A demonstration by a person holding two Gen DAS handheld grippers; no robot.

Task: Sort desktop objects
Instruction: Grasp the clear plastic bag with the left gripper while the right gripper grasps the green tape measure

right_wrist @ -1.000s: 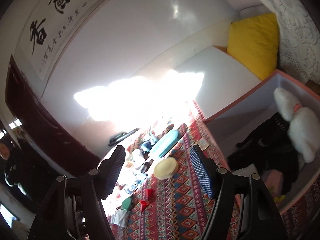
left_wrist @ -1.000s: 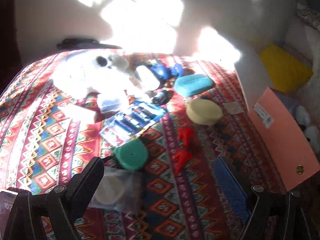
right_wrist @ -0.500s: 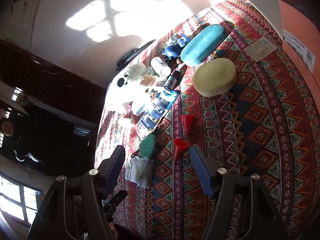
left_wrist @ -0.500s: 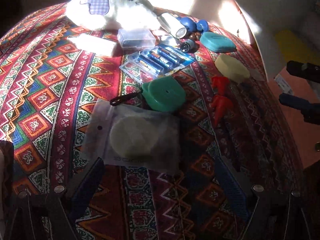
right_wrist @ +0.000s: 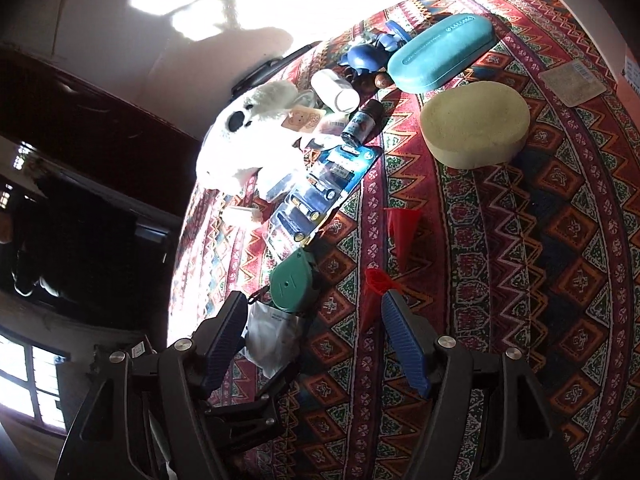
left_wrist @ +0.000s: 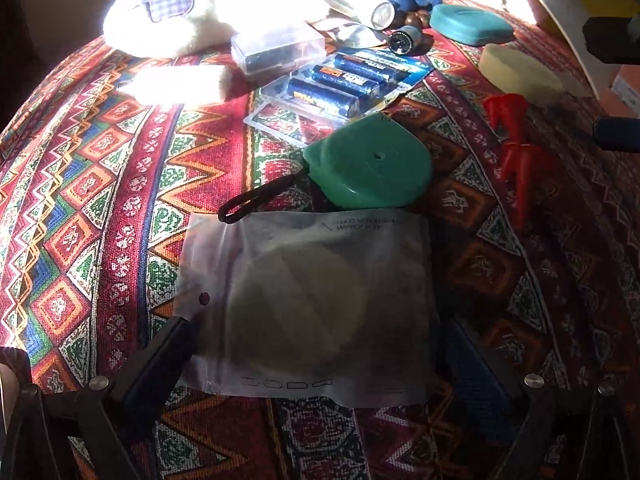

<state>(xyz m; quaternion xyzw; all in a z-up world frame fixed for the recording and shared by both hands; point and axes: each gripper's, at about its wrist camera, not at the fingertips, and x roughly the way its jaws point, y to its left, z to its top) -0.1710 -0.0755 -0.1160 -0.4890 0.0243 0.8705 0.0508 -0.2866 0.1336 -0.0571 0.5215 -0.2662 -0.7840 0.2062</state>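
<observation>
The bag (left_wrist: 308,308) lies flat just below the green case (left_wrist: 370,166), between the wide-open jaws of the left gripper (left_wrist: 316,344). It is thin and slippery, so it could be missed or crumpled. The right gripper (right_wrist: 312,328) is open too, and empty.

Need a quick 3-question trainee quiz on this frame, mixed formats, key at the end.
1. True or false: the left gripper is shut on the clear pouch.
2. Multiple choice: what lies directly beyond the pouch in the left wrist view? A) battery pack B) green round case C) teal glasses case
3. Fill in: the two red cones lie on the patterned cloth between the green case and the round yellow ____.

Key: 1 false, its fingers are spread either side of the pouch; 2 B; 3 sponge.
</observation>
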